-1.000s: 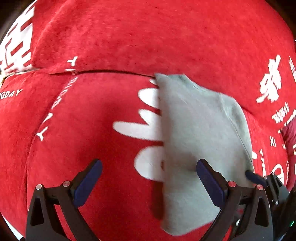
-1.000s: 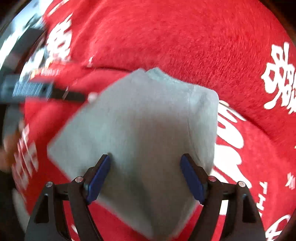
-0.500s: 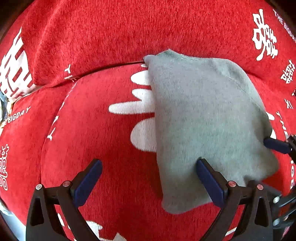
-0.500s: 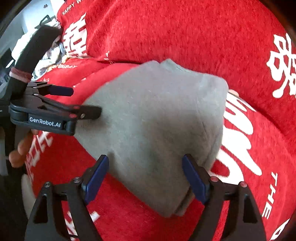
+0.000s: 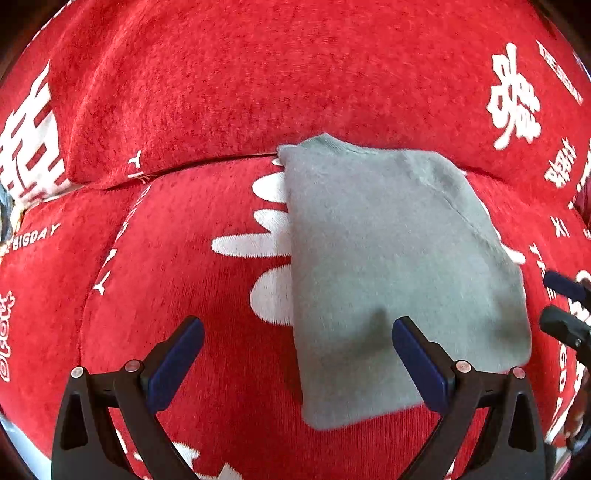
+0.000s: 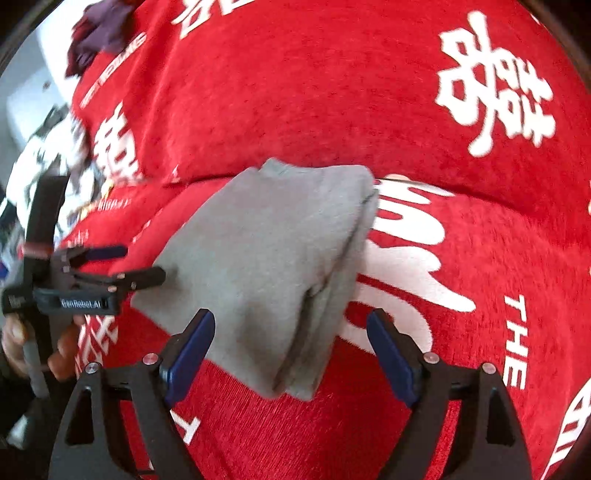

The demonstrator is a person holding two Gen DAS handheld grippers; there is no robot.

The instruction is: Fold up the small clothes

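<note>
We have drawn both claws, left claw (image 5: 297, 347) and right claw (image 6: 290, 341), back wide and empty from the folded grey garment (image 5: 388, 266), now lying settled on the red sofa cushion (image 5: 177, 288), so this fold looks finished.

Bright, even daylight with soft shadows; strong fisheye bending and dark corners; right wrist view's left side motion-blurred.

red sofa cover (image 5: 221, 92), white lettering | purple cloth (image 6: 98, 31) top left | patterned fabric (image 6: 44, 147) far left
</note>
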